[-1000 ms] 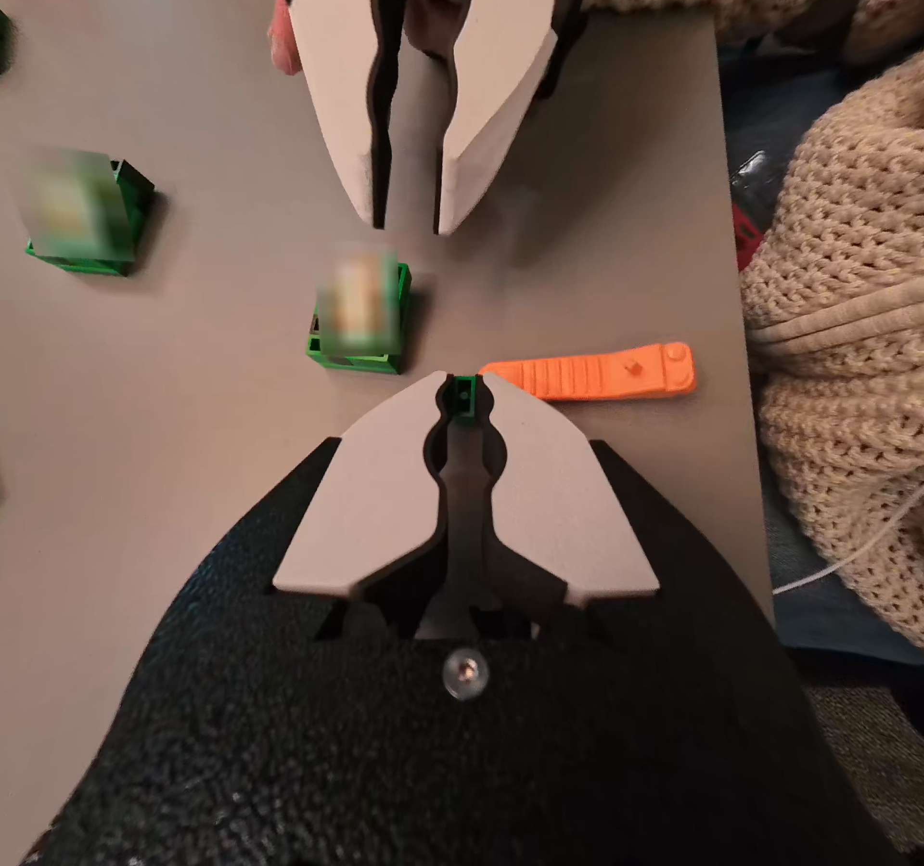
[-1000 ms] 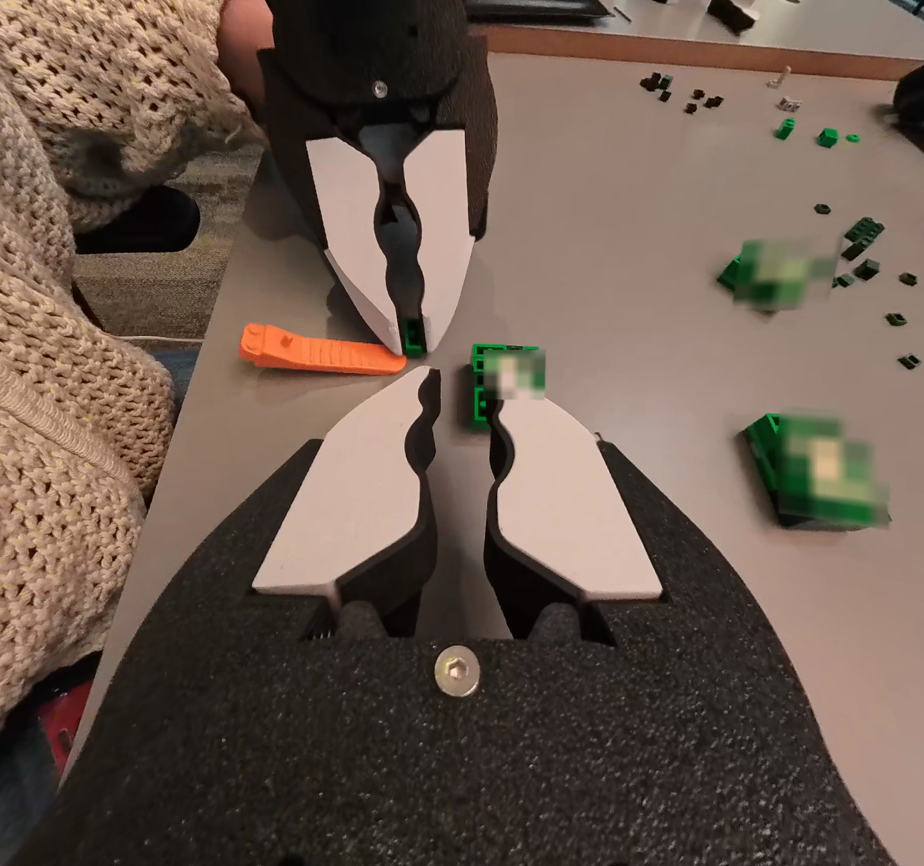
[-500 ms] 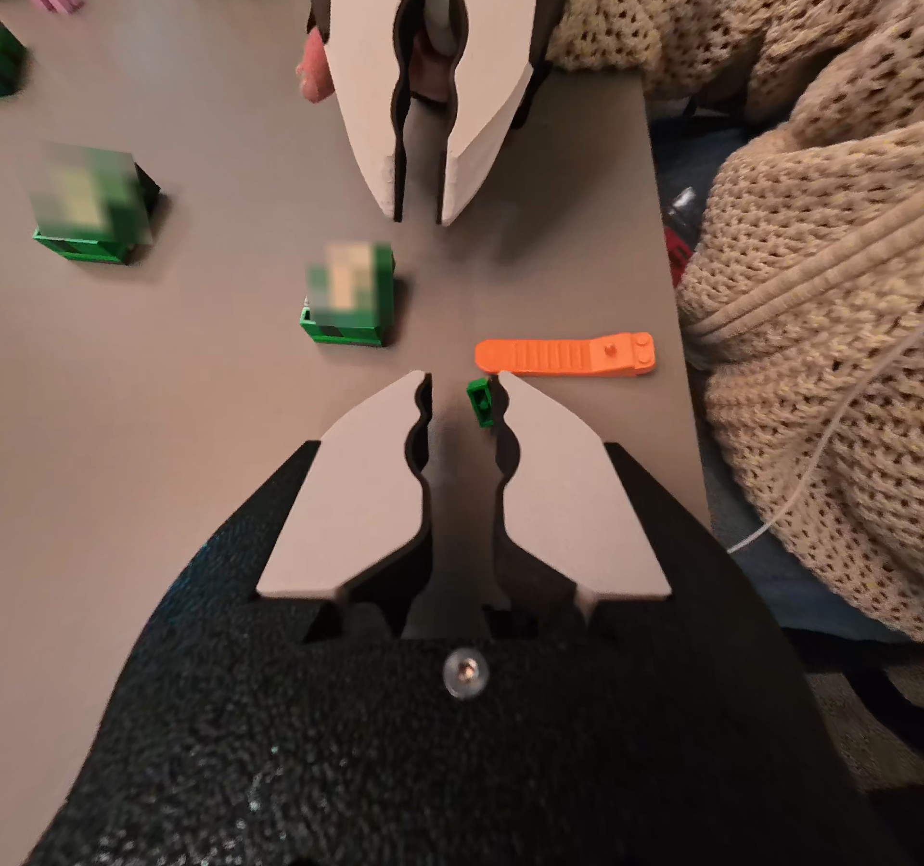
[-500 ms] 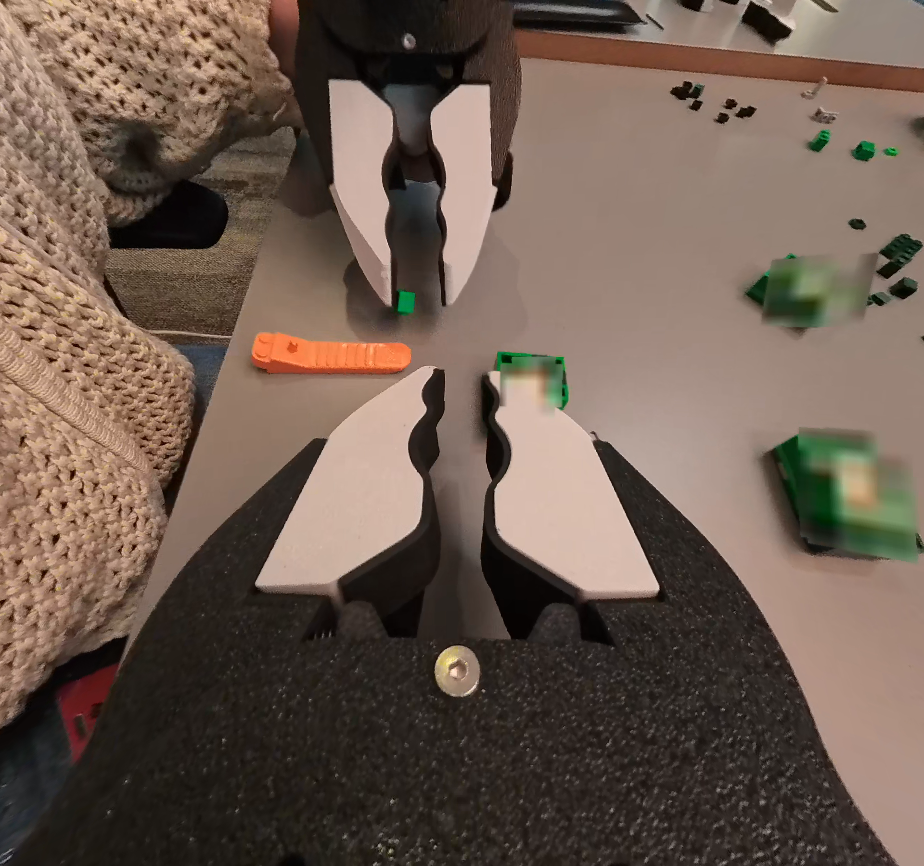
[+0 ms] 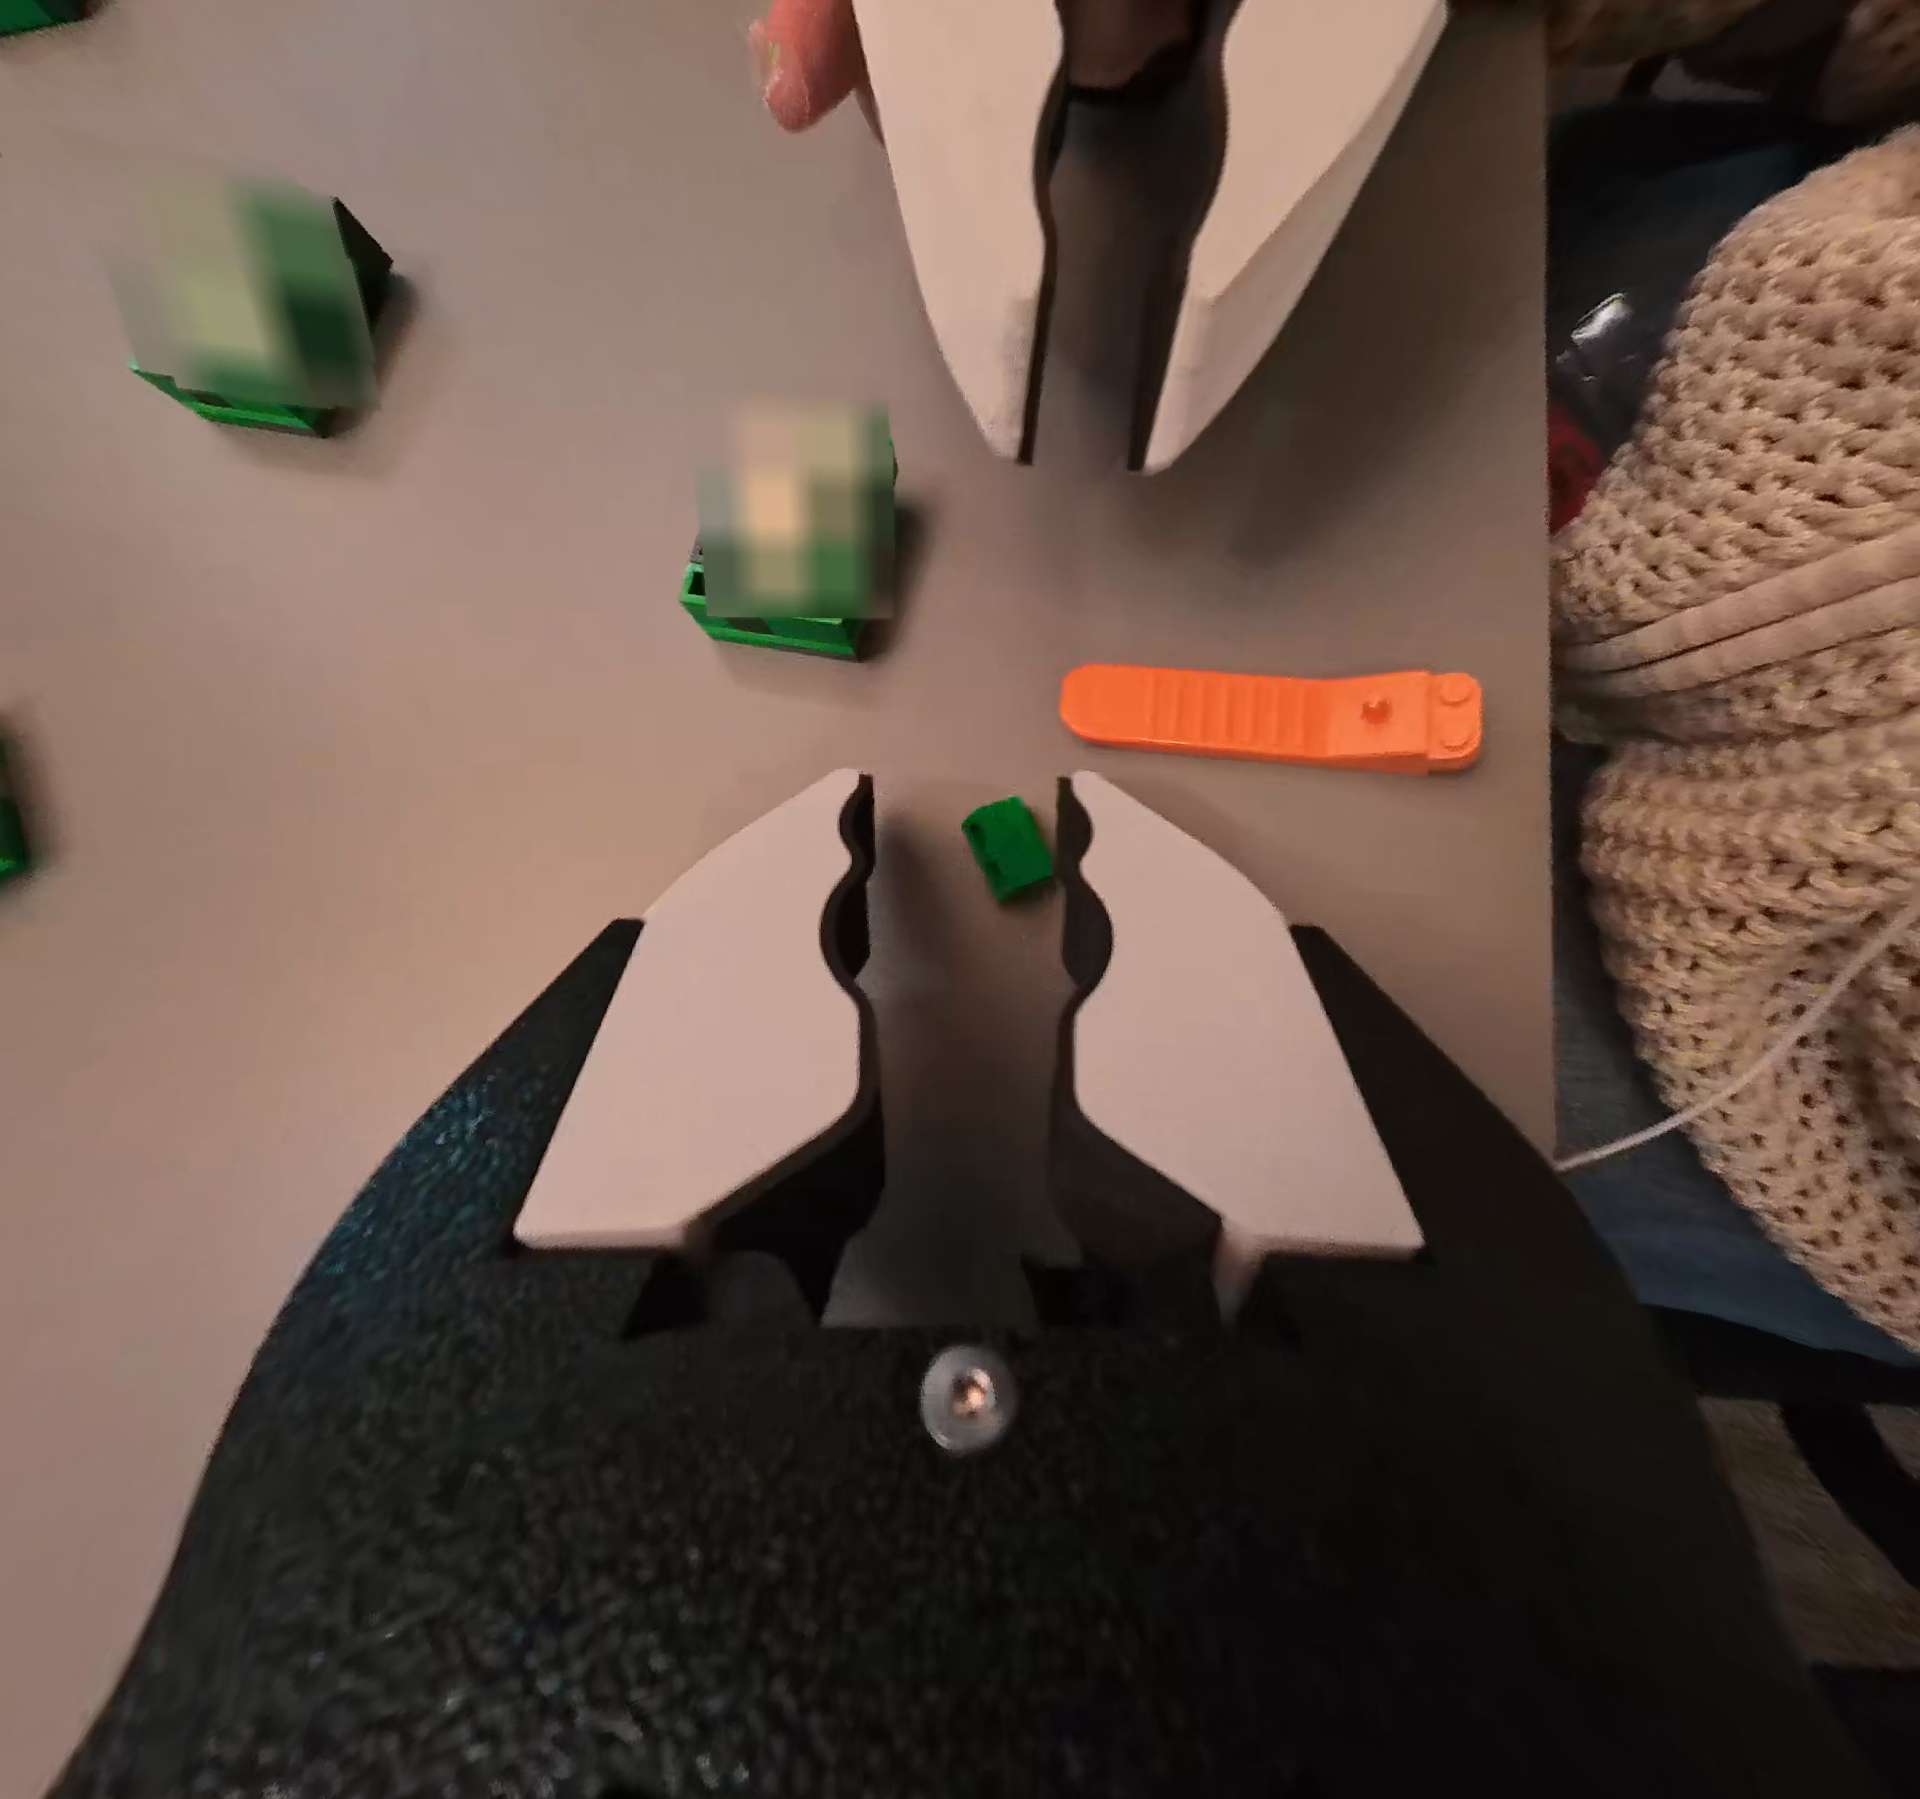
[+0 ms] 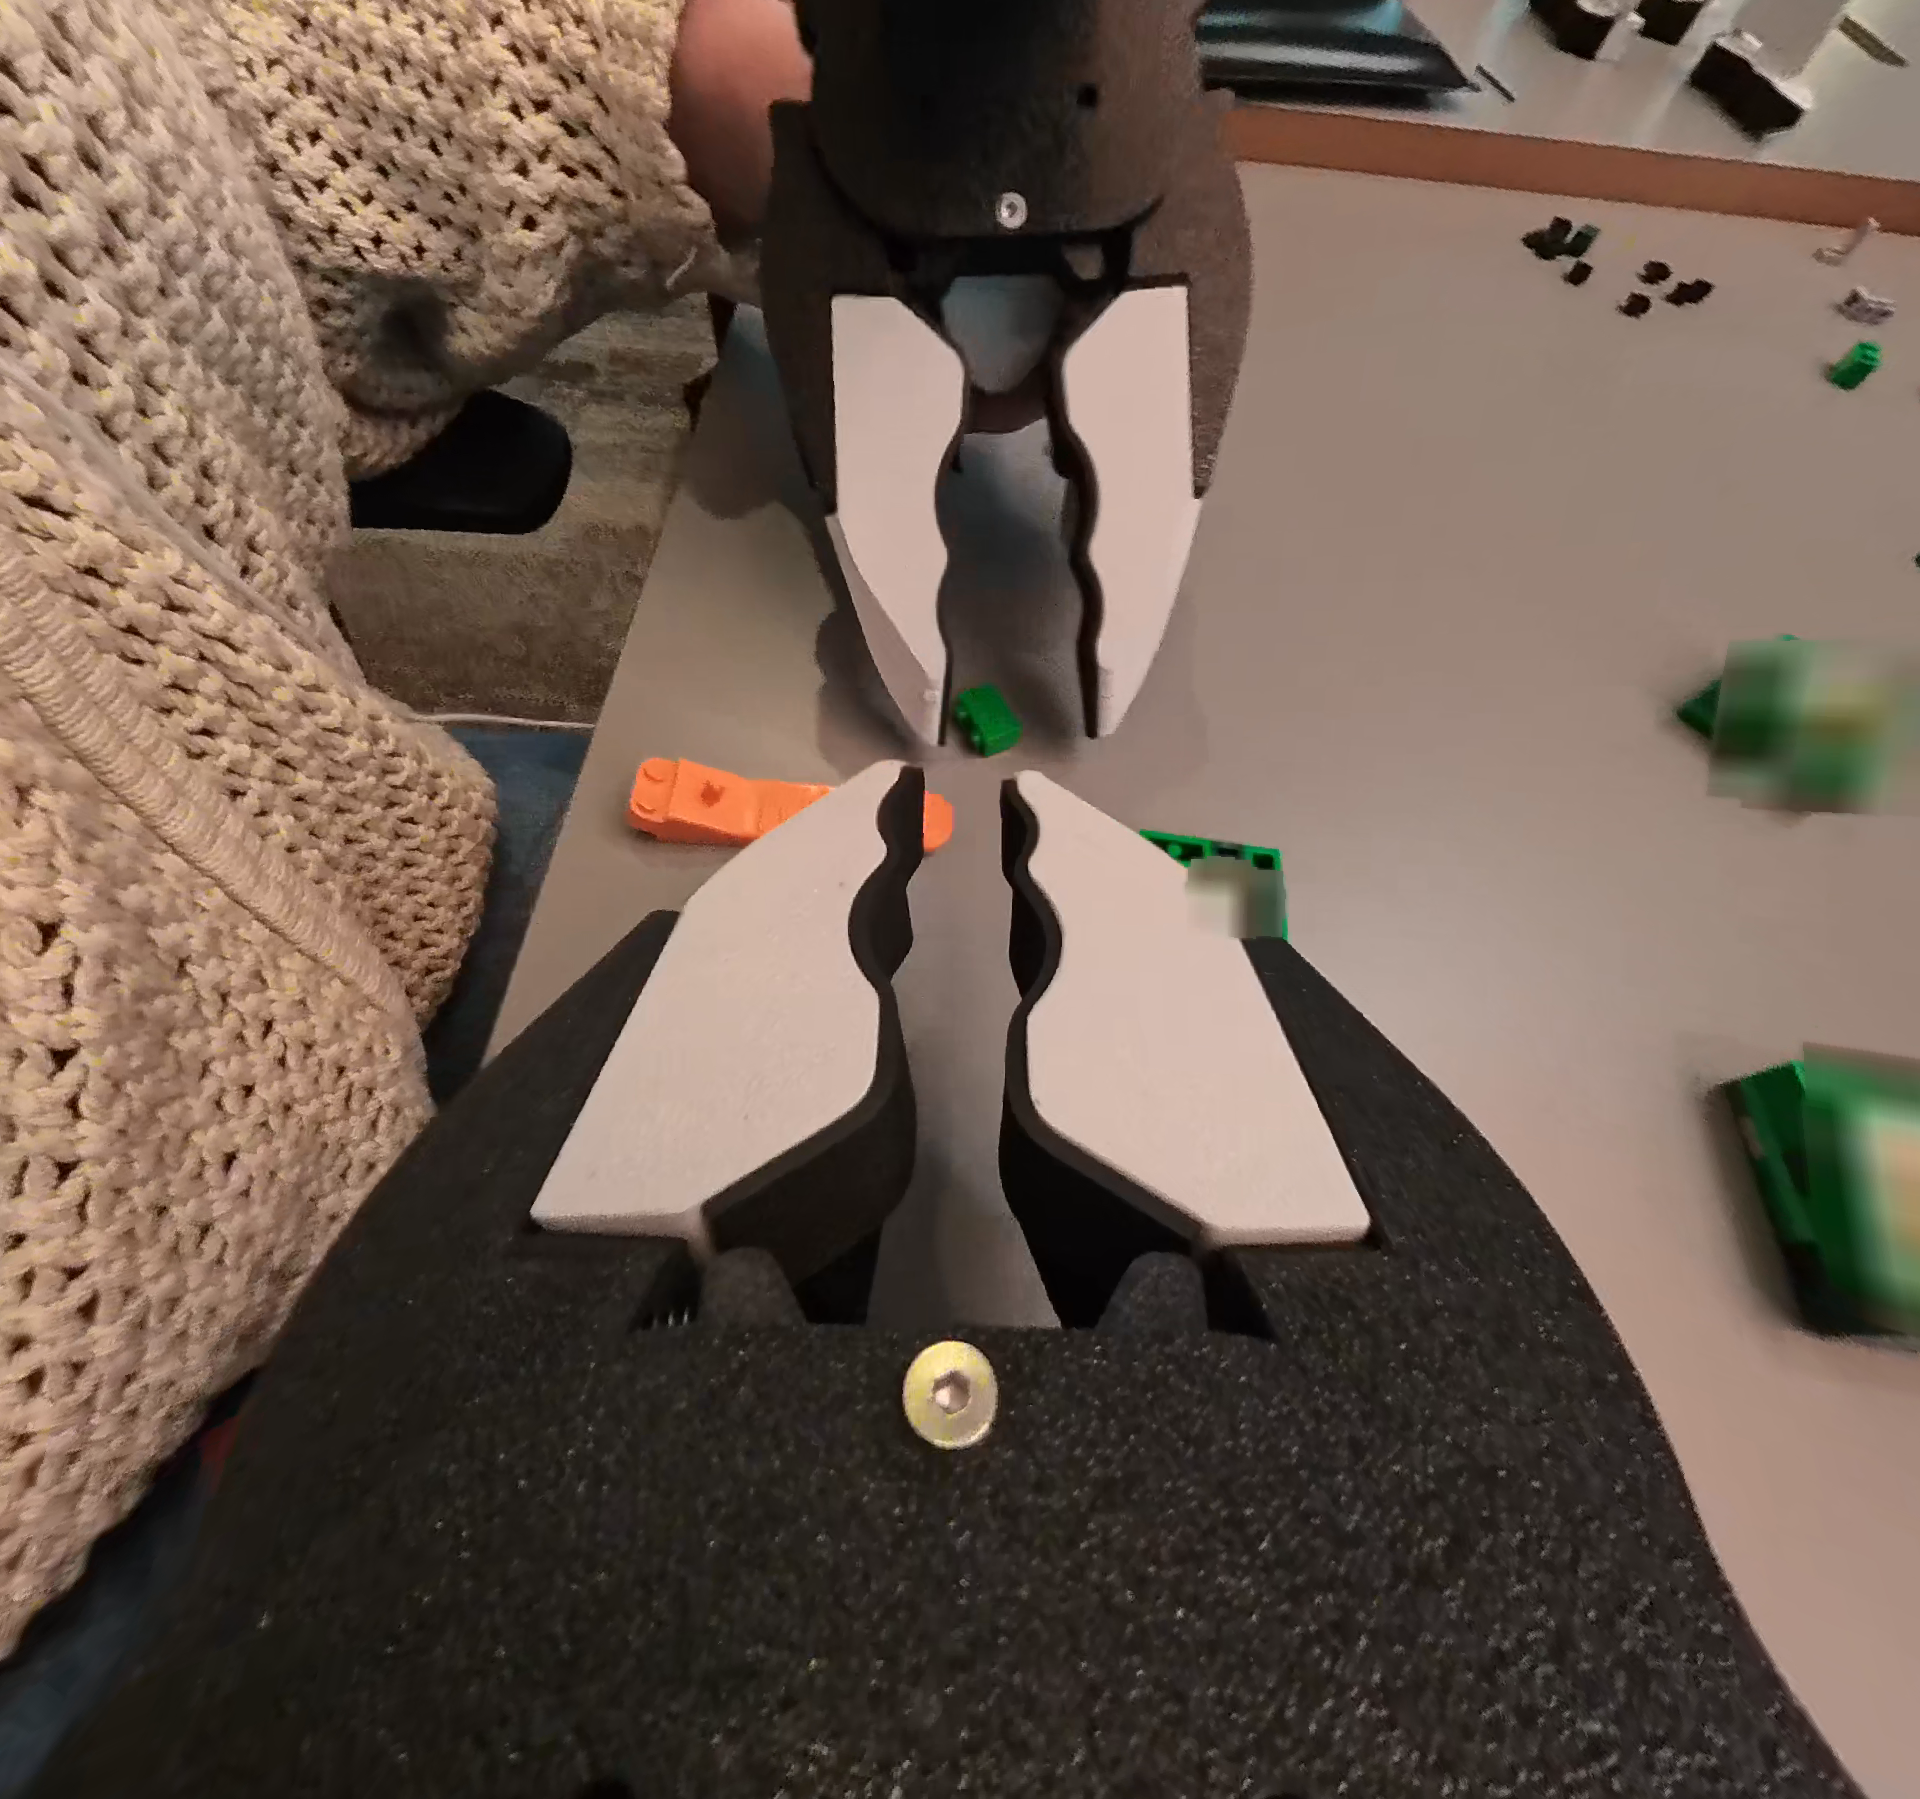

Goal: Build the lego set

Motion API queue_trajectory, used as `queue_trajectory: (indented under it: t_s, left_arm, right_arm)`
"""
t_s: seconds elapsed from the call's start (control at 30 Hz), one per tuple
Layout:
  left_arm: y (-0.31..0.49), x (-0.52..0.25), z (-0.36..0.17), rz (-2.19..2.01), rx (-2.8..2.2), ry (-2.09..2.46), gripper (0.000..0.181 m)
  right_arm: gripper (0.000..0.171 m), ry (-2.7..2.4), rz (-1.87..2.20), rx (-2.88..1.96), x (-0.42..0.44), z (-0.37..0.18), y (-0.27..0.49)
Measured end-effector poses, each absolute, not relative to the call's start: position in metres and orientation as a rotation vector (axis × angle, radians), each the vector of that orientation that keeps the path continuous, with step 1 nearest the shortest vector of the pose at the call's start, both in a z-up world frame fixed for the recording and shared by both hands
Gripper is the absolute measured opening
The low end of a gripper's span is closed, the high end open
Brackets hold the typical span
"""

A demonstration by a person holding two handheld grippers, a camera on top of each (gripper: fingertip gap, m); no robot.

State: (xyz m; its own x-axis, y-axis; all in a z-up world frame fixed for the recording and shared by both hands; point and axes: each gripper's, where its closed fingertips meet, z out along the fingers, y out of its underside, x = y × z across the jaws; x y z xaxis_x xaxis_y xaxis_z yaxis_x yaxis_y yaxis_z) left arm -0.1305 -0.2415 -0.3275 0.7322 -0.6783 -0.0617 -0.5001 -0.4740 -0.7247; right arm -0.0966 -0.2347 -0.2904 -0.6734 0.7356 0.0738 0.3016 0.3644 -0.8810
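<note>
A small green brick (image 5: 1006, 850) lies loose on the grey table between the fingers of my left gripper (image 5: 966, 788), which is open and empty. It also shows in the right wrist view (image 6: 987, 719), under the left gripper (image 6: 1018, 733). My right gripper (image 6: 961, 781) is open a little and empty; in the left wrist view it (image 5: 1081, 463) points toward me from the far side. A green and black assembly (image 5: 795, 544) stands just left of the two grippers, also seen in the right wrist view (image 6: 1231, 882).
An orange brick separator (image 5: 1268, 719) lies right of the small brick near the table edge (image 5: 1546, 606). More green assemblies (image 5: 249, 310) (image 6: 1818, 726) (image 6: 1839, 1199) and small loose pieces (image 6: 1652, 279) lie farther out. A knit-sleeved arm (image 6: 260, 399) is beside the table. The gap from one gripper's tips to the other's is roughly 6 cm. The left tips stand about 4 cm off the orange brick separator (image 5: 1268, 719).
My left gripper was shut on the small green brick, then opened and let it drop onto the table. It has opened wider since. The right gripper has come closer.
</note>
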Motion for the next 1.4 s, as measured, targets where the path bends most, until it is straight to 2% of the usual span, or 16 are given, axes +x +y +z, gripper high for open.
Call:
queue_trajectory:
  t_s: [0.1, 0.2, 0.6, 0.7, 0.83, 0.93, 1.17, 1.4]
  left_arm:
    - [-0.245, -0.131, -0.324, -0.369, -2.169, 0.832, 0.04]
    - [-0.251, -0.134, -0.324, -0.389, -2.177, 0.787, 0.04]
    - [-0.256, -0.129, -0.336, -0.313, -2.232, 0.762, 0.013]
    - [-0.25, -0.13, -0.332, -0.168, -2.156, 0.841, 0.011]
    - [-0.239, -0.121, -0.297, 0.134, -1.832, 0.982, 0.01]
    - [-0.237, -0.116, -0.283, 0.282, -1.706, 1.051, 0.01]
    - [-0.235, -0.106, -0.277, 0.374, -1.614, 1.158, 0.01]
    - [-0.229, -0.102, -0.281, 0.352, -1.621, 1.162, 0.01]
  right_arm:
    - [0.014, -2.194, 1.232, -0.876, -0.098, -0.292, -0.239]
    - [0.015, -2.211, 1.223, -0.888, -0.1, -0.295, -0.242]
    - [0.014, -2.163, 1.24, -0.982, -0.107, -0.299, -0.239]
    - [0.014, -2.096, 1.352, -1.159, -0.11, -0.296, -0.233]
    - [0.02, -1.994, 1.649, -1.349, -0.108, -0.283, -0.23]
    - [0.02, -1.978, 1.693, -1.389, -0.107, -0.281, -0.226]
    - [0.014, -2.009, 1.877, -1.408, -0.1, -0.275, -0.237]
    - [0.008, -2.019, 1.828, -1.402, -0.101, -0.279, -0.234]
